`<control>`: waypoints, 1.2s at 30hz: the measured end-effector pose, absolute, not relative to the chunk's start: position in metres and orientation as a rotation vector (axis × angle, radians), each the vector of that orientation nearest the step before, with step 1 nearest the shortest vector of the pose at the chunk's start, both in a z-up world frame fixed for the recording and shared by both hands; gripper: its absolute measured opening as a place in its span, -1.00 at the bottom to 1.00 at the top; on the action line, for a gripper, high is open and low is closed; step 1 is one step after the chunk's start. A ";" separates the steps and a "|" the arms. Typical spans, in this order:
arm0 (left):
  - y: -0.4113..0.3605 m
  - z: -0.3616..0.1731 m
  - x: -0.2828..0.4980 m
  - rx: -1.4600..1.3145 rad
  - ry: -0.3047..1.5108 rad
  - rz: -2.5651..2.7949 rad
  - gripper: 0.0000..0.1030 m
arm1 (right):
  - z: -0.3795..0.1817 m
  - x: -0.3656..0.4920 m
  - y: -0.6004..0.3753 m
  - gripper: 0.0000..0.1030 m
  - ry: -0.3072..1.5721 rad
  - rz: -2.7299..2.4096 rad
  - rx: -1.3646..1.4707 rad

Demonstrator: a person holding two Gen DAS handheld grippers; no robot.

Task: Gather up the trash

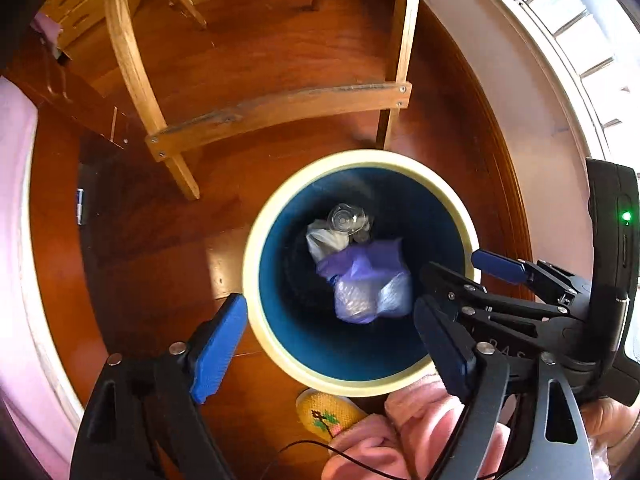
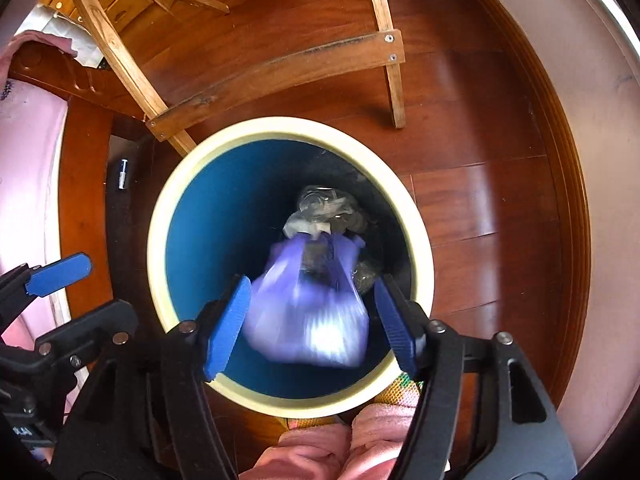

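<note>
Here a round bin (image 1: 256, 280) with a thick cream rim and a smooth, deep blue inner wall stands on a glossy red-brown plank floor (image 1: 256, 60). In the bin lies a thin purple plastic bag (image 1: 366, 280), crinkled and bulging with pale contents; in the right wrist view the bag (image 2: 308, 320) is smeared by blur, so its outline and knot are hard to make out. Behind it sit a crumpled white bag (image 1: 322, 238) and a clear plastic cup (image 1: 345, 218), partly covered and dim at the bottom. The left claw (image 1: 332, 344) stands wide, its ribbed blue pads on black arms; one pad hangs outside the rim, the other over the bin's right side, and nothing is between them. The right claw (image 2: 314, 328) is also spread wide, and its pads flank the blurred bag without pressing on it; whether the bag touches either pad cannot be told. A pale wooden chair (image 1: 276, 108), its screwed crossbar scuffed, stands just beyond the bin, its top cut off by the frame. Fuzzy pink fabric (image 1: 400, 432) and a yellow knitted slipper (image 1: 324, 412) show at the lower edge, partly hidden by the claws.
</note>
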State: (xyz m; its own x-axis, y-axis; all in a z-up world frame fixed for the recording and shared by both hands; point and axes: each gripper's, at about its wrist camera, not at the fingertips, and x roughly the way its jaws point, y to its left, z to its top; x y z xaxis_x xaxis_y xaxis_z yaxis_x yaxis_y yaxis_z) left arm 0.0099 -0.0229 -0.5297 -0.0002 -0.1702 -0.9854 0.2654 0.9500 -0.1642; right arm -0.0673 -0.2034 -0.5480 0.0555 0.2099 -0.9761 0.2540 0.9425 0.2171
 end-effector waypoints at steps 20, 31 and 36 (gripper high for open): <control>0.011 -0.238 -0.006 -0.031 1.355 -0.277 0.80 | -0.294 -0.070 -0.185 0.31 1.407 0.021 0.318; 0.032 -0.052 -0.023 -0.068 1.158 -0.328 0.80 | -0.102 -0.078 -0.178 0.31 1.189 0.065 0.277; 0.033 0.017 -0.024 -0.051 1.068 -0.359 0.80 | -0.032 -0.077 -0.182 0.31 1.053 0.037 0.293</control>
State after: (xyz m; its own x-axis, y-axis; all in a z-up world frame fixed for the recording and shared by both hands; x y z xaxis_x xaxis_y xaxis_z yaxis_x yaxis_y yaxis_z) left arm -0.0245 0.0334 0.0168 0.4300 -0.3118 -0.8473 0.2630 0.9410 -0.2128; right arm -0.0771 -0.1821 -0.0325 0.4983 0.1690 -0.8504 0.1095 0.9607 0.2551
